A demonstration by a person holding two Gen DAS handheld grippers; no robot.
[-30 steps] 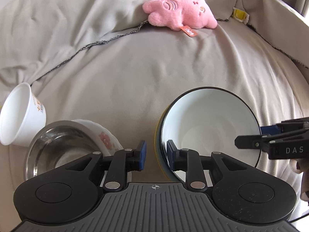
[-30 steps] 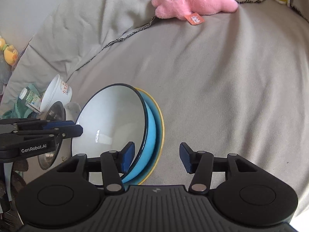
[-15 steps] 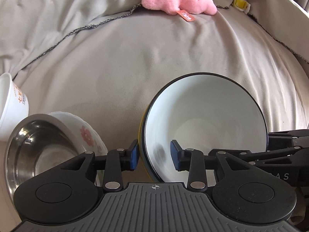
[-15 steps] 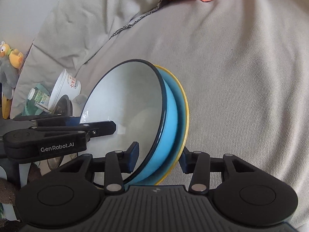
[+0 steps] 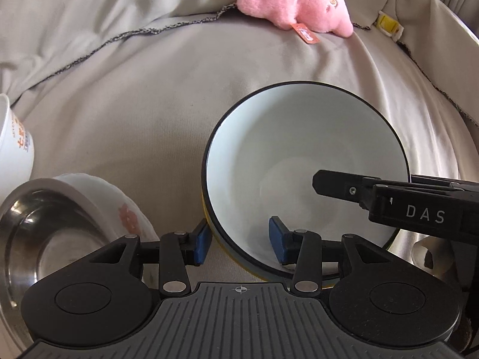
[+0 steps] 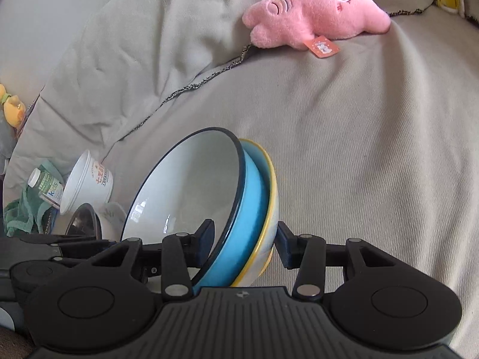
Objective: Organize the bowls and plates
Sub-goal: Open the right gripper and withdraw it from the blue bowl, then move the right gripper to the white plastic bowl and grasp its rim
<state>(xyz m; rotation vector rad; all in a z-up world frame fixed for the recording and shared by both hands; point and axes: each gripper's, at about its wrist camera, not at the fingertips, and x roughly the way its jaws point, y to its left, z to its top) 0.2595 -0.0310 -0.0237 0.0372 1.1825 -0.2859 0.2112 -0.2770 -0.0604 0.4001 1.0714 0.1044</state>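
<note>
While the beige sofa (image 6: 374, 155), soft ribbed cloth under everything, gives no firm footing, the stacking step looks half done. A blue bowl (image 6: 191, 185), enamel-smooth with a white inside and dark rim, sits nested in a yellow-rimmed plate (image 6: 271, 197), and the pair stands tilted on edge near the middle of the cushion.

Both tools straddle that pair. Jaws of the right hand-held gripper (image 6: 244, 246) stand apart, one pad inside the bowl, the other just beside the plate's back; I cannot tell whether either touches. On the near left rim the left hand-held gripper (image 5: 238, 240) is likewise spread, gripping nothing.

Next, I judge, one must close on both rims together, since glazed ware slips and the cushion yields.

Left of them a steel bowl (image 5: 39, 224) lies inside a flowered white bowl (image 5: 119, 206), with a paper cup (image 5: 13, 146) on its side beyond. Far off rests a pink plush (image 5: 296, 6).
</note>
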